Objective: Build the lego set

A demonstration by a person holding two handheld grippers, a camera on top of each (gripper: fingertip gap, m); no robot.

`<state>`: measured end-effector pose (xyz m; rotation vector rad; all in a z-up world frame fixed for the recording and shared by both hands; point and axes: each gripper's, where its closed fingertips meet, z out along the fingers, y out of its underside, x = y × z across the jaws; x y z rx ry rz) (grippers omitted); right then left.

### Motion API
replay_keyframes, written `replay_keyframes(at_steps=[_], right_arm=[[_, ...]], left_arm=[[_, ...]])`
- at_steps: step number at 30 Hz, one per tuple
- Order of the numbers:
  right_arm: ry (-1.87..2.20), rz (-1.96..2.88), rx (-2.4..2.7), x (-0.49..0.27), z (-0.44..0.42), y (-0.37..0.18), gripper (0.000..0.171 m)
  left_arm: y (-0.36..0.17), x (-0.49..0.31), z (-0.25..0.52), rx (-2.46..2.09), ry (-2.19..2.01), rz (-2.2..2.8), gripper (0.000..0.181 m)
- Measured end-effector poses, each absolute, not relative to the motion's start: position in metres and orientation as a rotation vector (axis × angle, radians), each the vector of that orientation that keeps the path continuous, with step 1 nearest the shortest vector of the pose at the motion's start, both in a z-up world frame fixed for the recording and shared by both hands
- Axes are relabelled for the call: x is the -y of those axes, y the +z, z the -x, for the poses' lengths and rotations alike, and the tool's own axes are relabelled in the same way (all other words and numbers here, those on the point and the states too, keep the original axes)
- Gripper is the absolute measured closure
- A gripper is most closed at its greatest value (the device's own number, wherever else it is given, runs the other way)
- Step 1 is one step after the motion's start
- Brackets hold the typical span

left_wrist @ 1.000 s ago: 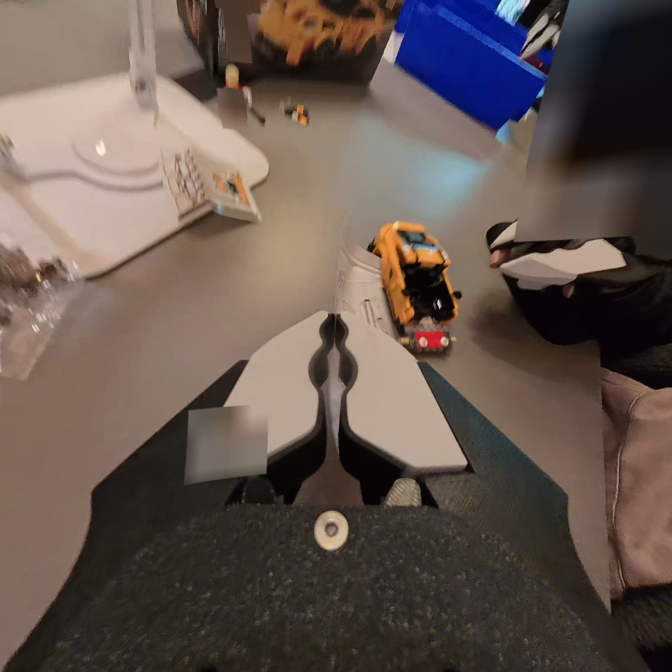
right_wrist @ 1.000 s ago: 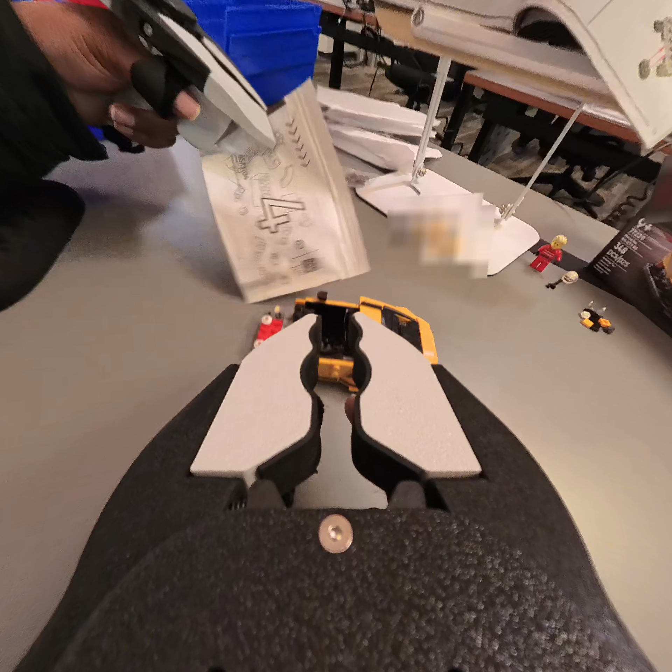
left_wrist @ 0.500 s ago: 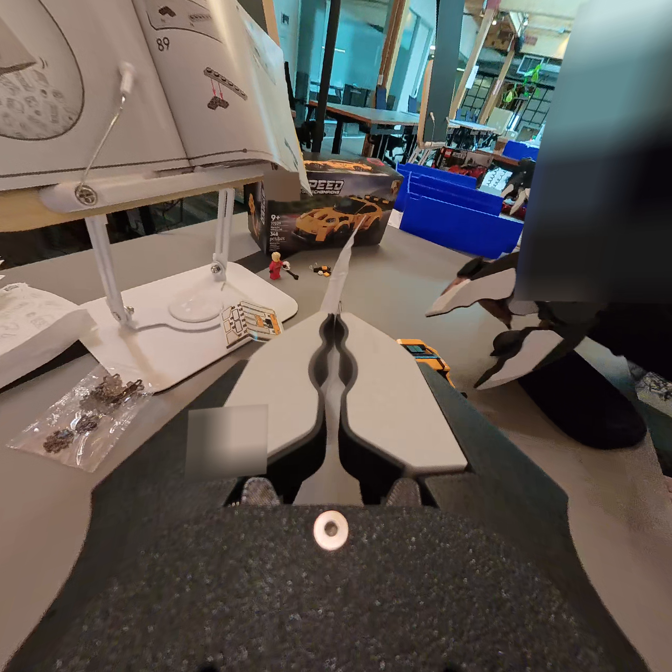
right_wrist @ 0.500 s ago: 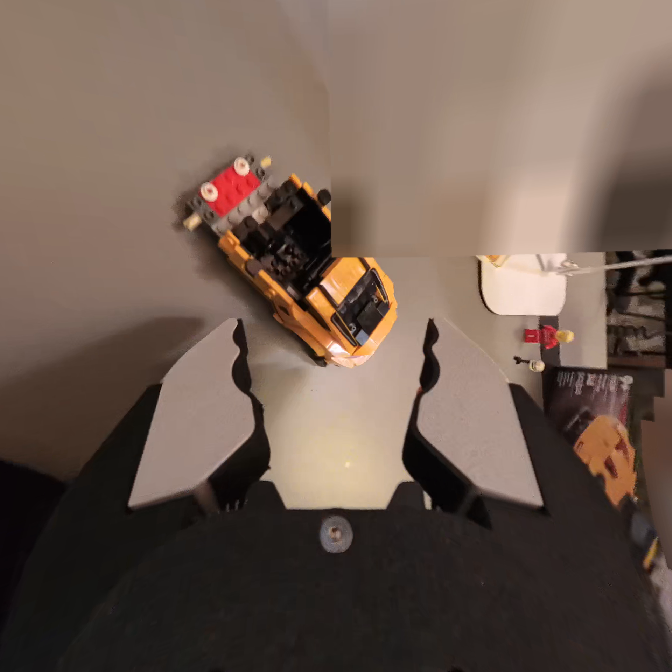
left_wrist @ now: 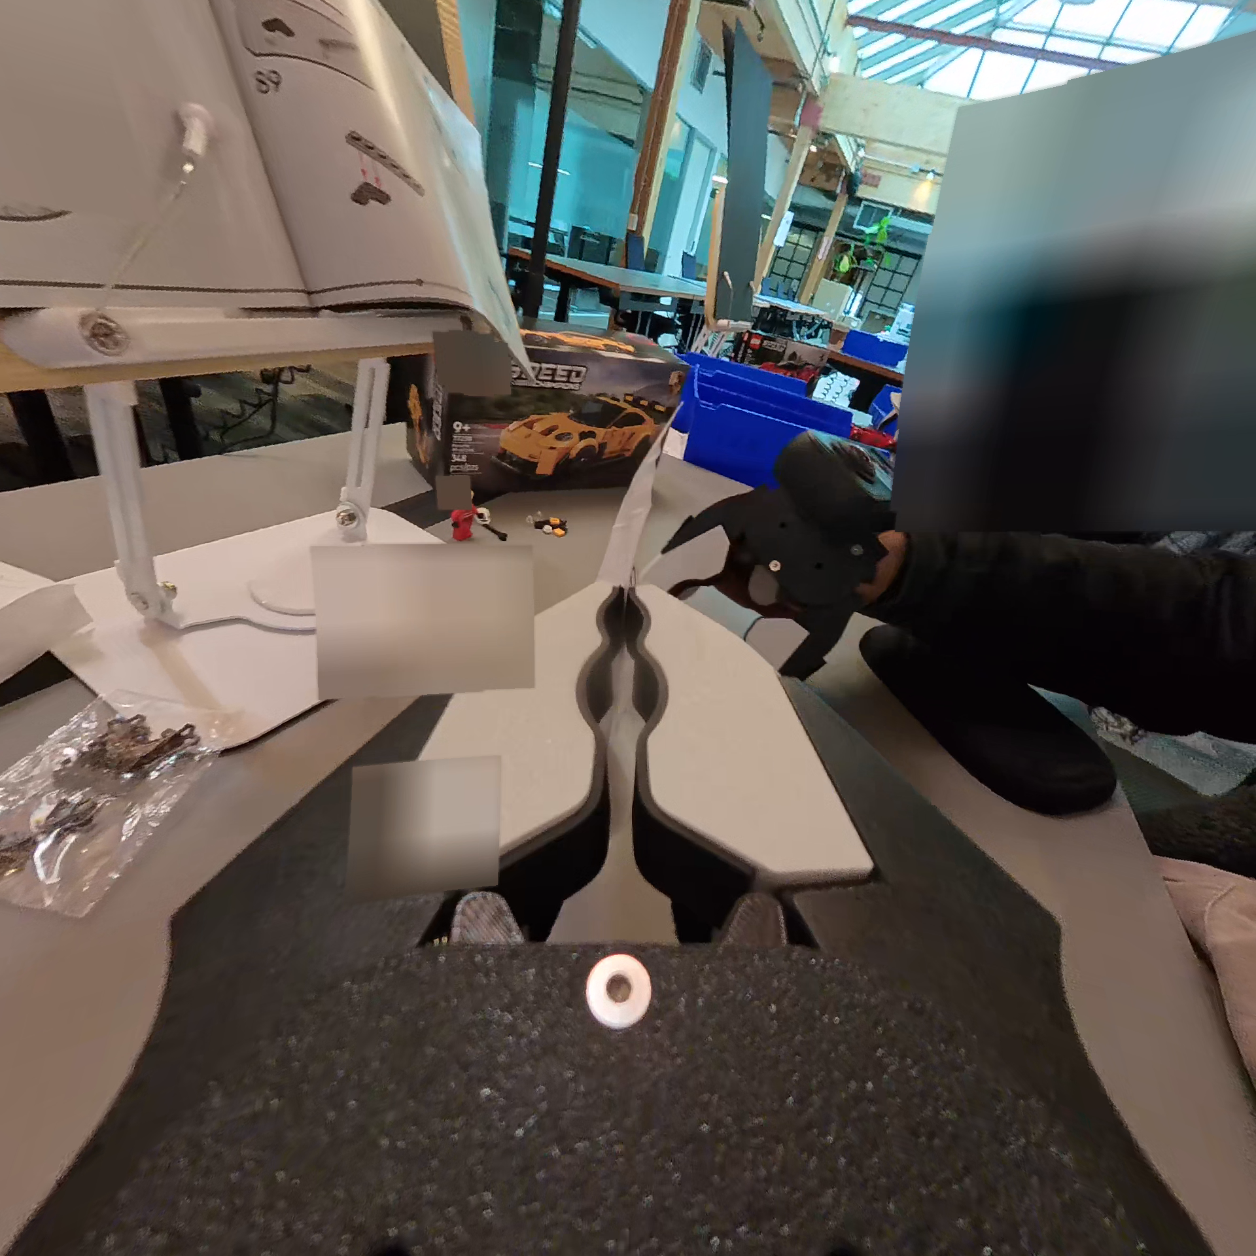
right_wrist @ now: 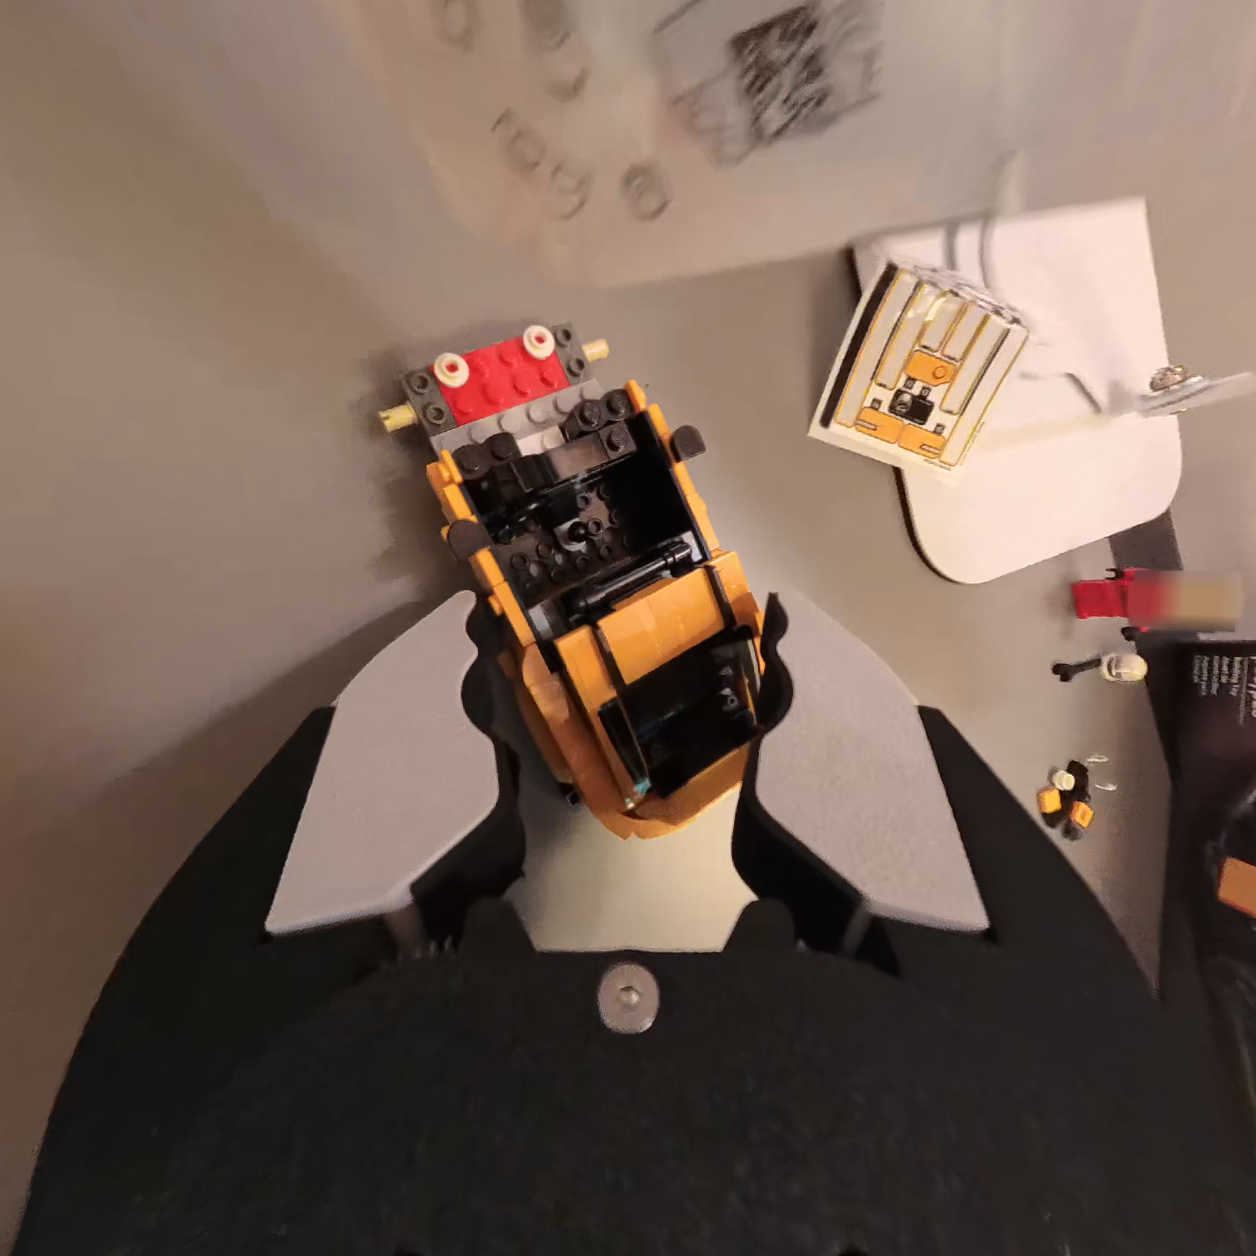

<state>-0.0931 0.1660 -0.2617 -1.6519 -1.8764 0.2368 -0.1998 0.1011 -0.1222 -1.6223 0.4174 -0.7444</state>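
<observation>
A part-built orange and black Lego car (right_wrist: 598, 578) with a red rear plate lies on the grey table (right_wrist: 204, 476). My right gripper (right_wrist: 622, 612) points down at it, its jaws closed against both sides of the car's front end. It also shows in the left wrist view (left_wrist: 781, 564), held by a hand in a black sleeve. My left gripper (left_wrist: 622, 592) is shut on a white paper parts bag (left_wrist: 639, 516), seen edge-on and sticking up past the tips. The bag is a blurred shape at the top of the right wrist view (right_wrist: 612, 136).
An open instruction booklet (left_wrist: 204, 170) rests on a white stand (left_wrist: 204, 632). A sticker sheet (right_wrist: 917, 367) lies on the stand's base. The set's box (left_wrist: 544, 421), a red minifigure (left_wrist: 464, 523), small orange pieces (left_wrist: 549, 525), a clear bag of dark parts (left_wrist: 88, 768) and blue bins (left_wrist: 747, 421) are around. Spacing between my two grippers at the tips: around 20 centimeters.
My right gripper opened wide above the car, then came down and narrowed its jaws around the car's front. My left gripper tilted up from the table, still holding the bag.
</observation>
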Motion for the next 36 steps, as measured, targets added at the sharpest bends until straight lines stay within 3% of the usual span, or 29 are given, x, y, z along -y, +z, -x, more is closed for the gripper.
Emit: replay_keyframes(at_steps=[8, 15, 19, 26, 28, 36], right_arm=[[0.664, 1.449, 1.688, -0.146, 0.075, -0.169, 0.105], [0.862, 1.197, 1.877, -0.067, 0.090, -0.142, 0.133], [0.970, 1.184, 1.942, -0.054, 0.092, -0.159, 0.171], [1.529, 1.452, 1.744, -0.057, 0.098, -0.161, 0.171], [1.572, 1.497, 1.724, -0.057, 0.101, -0.168, 0.171], [1.606, 1.563, 1.736, -0.055, 0.100, -0.186, 0.171]], left_arm=[[-0.133, -0.091, 0.167, -0.554, -0.816, 1.680, 0.181], [-0.140, -0.050, 0.116, -0.869, -1.012, 1.716, 0.181], [-0.155, -0.048, 0.111, -0.906, -1.014, 1.758, 0.181], [-0.156, -0.060, 0.111, -0.846, -0.966, 1.730, 0.168], [-0.157, -0.059, 0.111, -0.849, -0.958, 1.731, 0.176], [-0.168, -0.059, 0.110, -0.843, -0.999, 1.794, 0.181]])
